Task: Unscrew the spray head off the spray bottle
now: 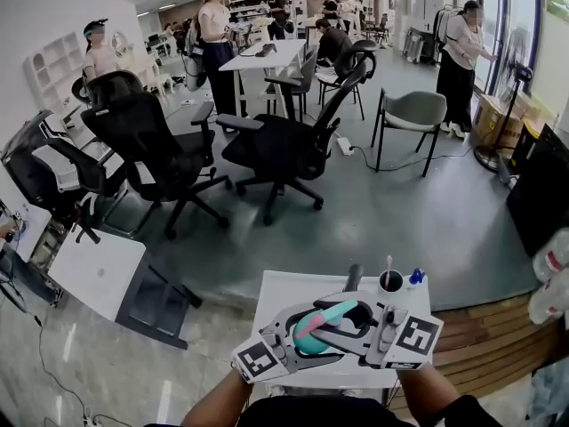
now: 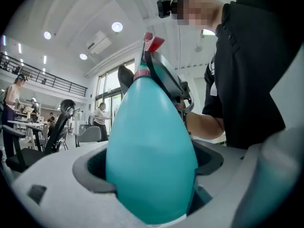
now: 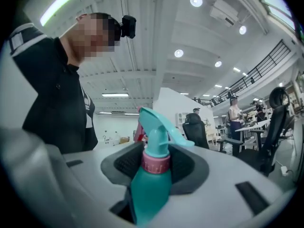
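Quick status from my end. Both grippers are up in front of the person, over the white bench [image 1: 283, 294], with the teal spray bottle [image 2: 150, 127] held off the surface between them.

The left gripper [image 2: 152, 184] has its fingers clamped round the fat lower body of the bottle. The body fills the whole gap, so that grip looks solid.

The right gripper [image 3: 156, 169] is at the other end. Its fingers stand fairly wide but are closed against the pink collar [image 3: 156, 161] at the neck, 1 pad on each side. The spray head [image 3: 160, 126] sticks out past them and is still on the bottle.

In the head view the 2 grippers are nearly touching. A cup [image 1: 390, 282] sits at the far end of the bench.
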### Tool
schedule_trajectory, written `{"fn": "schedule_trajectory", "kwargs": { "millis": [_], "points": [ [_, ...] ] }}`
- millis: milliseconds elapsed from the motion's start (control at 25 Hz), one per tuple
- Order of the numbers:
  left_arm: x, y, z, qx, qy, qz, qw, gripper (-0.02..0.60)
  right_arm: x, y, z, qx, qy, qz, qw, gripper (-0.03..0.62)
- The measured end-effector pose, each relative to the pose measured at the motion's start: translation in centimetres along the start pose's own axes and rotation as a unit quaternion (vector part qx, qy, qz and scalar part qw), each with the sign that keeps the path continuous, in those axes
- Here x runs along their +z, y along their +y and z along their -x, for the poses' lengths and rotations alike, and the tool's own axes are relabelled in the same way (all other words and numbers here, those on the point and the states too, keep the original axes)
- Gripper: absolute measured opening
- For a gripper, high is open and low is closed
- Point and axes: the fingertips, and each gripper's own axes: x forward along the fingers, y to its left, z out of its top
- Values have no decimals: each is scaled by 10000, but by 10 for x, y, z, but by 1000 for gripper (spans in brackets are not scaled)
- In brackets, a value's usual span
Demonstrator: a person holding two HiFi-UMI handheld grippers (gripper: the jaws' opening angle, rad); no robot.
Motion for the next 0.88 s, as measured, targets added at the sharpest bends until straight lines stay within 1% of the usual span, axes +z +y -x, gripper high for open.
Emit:
{"fn": "schedule_trajectory", "kwargs": {
  "millis": [80, 240, 360, 520, 640, 720, 840, 880],
  "points": [
    [-2, 6, 0, 229, -1, 75, 9997, 457, 0, -5, -1, -225, -103, 34, 9997, 164],
    [-2, 26, 3, 925, -46, 119, 9956, 457, 8, -17, 4, -627, -356, -4, 9974, 193],
    [-6, 39, 6, 1397, 56, -106, 9901, 457, 11, -25, 9, -888, -481, -109, 9948, 195],
    [-17, 46, 9, 1582, 248, -385, 9864, 457, 9, -27, 9, -1182, -589, -255, 9909, 195],
    [-20, 52, 10, 1768, 308, -390, 9830, 457, 6, -28, 8, -1332, -498, -242, 9895, 195],
    [-22, 55, 11, 1889, 373, -394, 9805, 457, 3, -30, 7, -1527, -345, -122, 9876, 192],
    [-25, 56, 11, 2012, 463, -407, 9776, 457, -2, -35, 7, -1846, -156, -15, 9827, 140],
    [-27, 57, 12, 2052, 494, -402, 9766, 456, -4, -36, 7, -1908, -106, -13, 9816, 140]
  ]
}}
